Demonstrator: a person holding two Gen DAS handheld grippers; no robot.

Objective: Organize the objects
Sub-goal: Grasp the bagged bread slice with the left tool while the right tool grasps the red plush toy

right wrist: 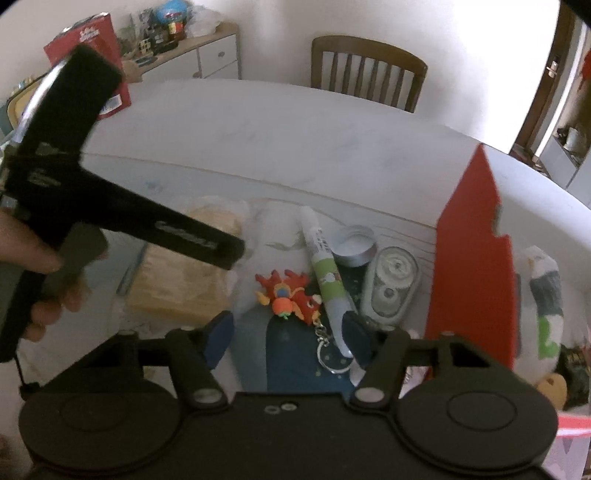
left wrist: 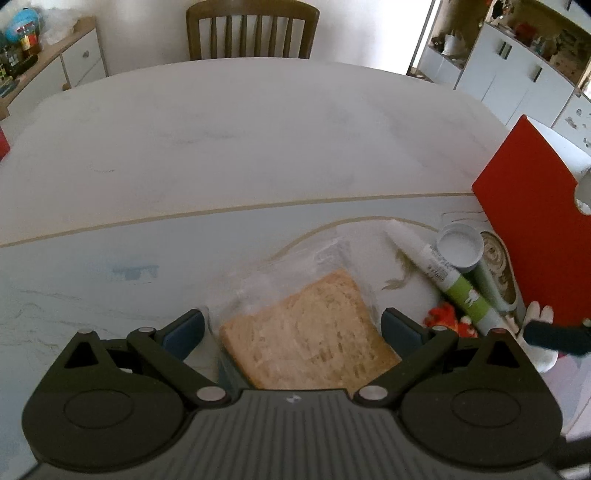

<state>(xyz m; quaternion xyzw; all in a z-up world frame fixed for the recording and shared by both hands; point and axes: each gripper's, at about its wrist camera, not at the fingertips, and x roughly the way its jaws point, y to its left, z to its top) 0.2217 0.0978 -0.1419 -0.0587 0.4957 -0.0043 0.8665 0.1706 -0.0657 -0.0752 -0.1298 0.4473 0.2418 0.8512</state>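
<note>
My left gripper (left wrist: 293,326) is open, its fingers on either side of a bagged slice of bread (left wrist: 306,336), not touching it. The bread also shows in the right wrist view (right wrist: 184,273), partly hidden by the left gripper's body (right wrist: 110,206). My right gripper (right wrist: 290,330) is open and empty above a red dragon keychain (right wrist: 291,291) and a white-and-green tube (right wrist: 325,280). The tube (left wrist: 443,273) lies right of the bread in the left wrist view. A round tin lid (right wrist: 354,245) and a tape dispenser (right wrist: 391,284) lie beside the tube.
A red board (right wrist: 476,251) stands upright on the right, with a plush toy (right wrist: 546,295) behind it. A red box (right wrist: 96,48) stands at the table's far left. A wooden chair (left wrist: 253,31) stands at the far side of the white table (left wrist: 240,147).
</note>
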